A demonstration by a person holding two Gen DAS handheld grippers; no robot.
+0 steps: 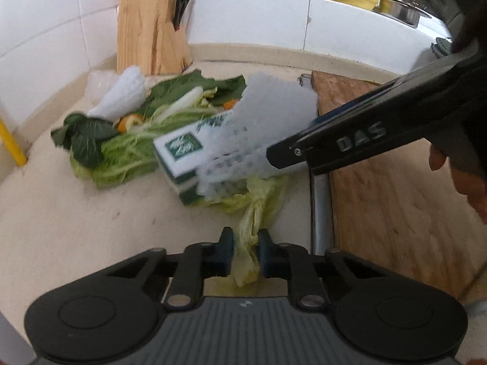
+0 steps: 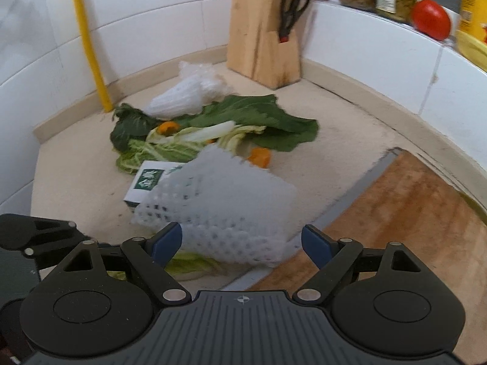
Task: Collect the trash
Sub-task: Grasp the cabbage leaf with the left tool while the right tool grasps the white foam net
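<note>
The trash lies heaped on the worktop point(image 2: 76, 176) toward its back corner: a cabbage leaf point(image 1: 255, 213) at the near end, a green-and-white box point(image 1: 179, 152) behind it, dark greens point(image 2: 258, 118), orange peel point(image 2: 261, 155) and a foam net point(image 2: 179, 99) farther back. The left gripper point(image 1: 246, 251) is clenched on the pale stem end of the cabbage leaf, pads pressing it from both sides. The right gripper point(image 2: 242, 243) stands wide, a second foam net point(image 2: 231, 210) between its fingers; the left finger touches the net, the right one stands clear, so it is not gripped. That net partly covers the box. A cutting board point(image 2: 411, 222) lies at the worktop's right edge, a knife block point(image 2: 261, 33) stands in the back corner, and a yellow pipe point(image 2: 88, 39) runs up the wall. A tomato point(image 2: 430, 18) sits on the ledge.
</note>
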